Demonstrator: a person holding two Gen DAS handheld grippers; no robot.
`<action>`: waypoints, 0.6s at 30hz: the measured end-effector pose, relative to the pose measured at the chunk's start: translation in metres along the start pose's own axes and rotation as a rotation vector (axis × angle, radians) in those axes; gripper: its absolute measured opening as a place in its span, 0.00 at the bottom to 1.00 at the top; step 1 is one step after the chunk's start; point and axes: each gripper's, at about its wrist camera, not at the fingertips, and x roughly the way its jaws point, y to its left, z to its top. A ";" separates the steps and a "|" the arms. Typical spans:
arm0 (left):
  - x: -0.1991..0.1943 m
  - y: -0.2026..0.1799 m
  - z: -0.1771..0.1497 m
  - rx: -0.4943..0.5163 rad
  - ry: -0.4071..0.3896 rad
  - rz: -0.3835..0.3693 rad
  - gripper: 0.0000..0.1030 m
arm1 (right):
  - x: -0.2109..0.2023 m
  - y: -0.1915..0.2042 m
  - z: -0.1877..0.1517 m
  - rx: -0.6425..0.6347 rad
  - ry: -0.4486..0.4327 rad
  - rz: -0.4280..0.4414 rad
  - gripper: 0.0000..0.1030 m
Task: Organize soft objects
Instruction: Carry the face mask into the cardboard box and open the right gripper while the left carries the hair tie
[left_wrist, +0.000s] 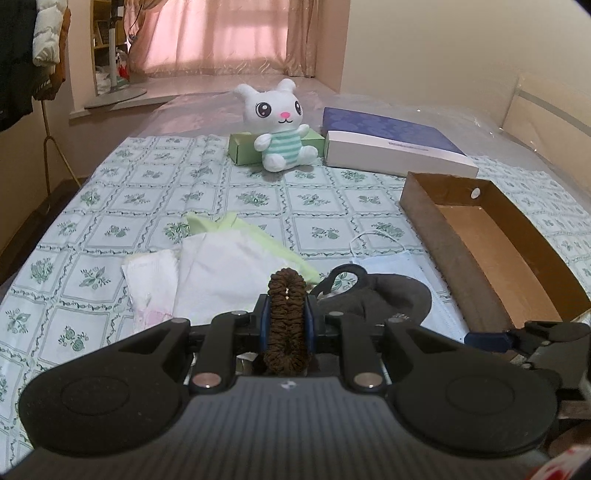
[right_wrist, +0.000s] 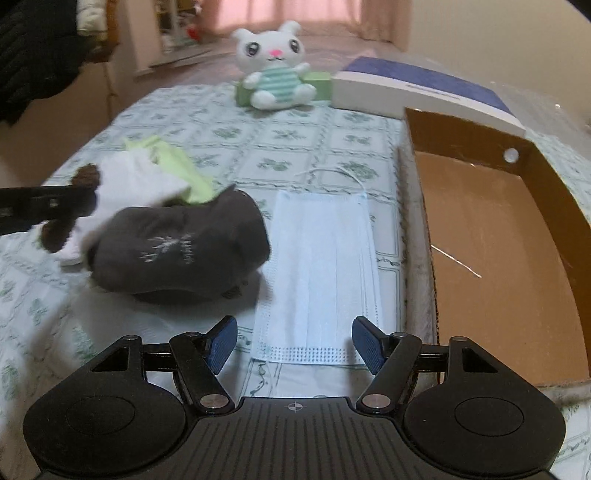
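My left gripper (left_wrist: 287, 315) is shut on a brown hair scrunchie (left_wrist: 287, 325), held above the bedsheet near a dark grey sock (left_wrist: 384, 295). In the right wrist view the same scrunchie (right_wrist: 86, 177) shows at the left edge, beside the dark sock (right_wrist: 177, 247). My right gripper (right_wrist: 294, 341) is open, its blue pads astride the near end of a light blue face mask (right_wrist: 321, 273) lying flat on the sheet; the pads do not press it. White and pale green cloths (left_wrist: 221, 266) lie left of the sock. An open brown cardboard box (right_wrist: 491, 236) stands right of the mask.
A white plush rabbit (left_wrist: 279, 125) sits at the back against a small green box (left_wrist: 243, 147). A blue and white flat box (left_wrist: 391, 144) lies behind the cardboard box (left_wrist: 428, 218). The patterned sheet (left_wrist: 110, 206) ends at the bed's left edge.
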 end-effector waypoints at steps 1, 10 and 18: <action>0.001 0.002 -0.001 -0.003 0.002 -0.001 0.17 | 0.001 0.002 0.000 -0.003 -0.007 -0.022 0.67; 0.008 0.010 -0.005 -0.030 0.012 -0.007 0.17 | 0.017 0.017 0.003 -0.046 -0.016 -0.121 0.68; 0.013 0.012 -0.007 -0.037 0.013 -0.015 0.17 | 0.032 0.027 0.005 -0.106 0.047 -0.133 0.68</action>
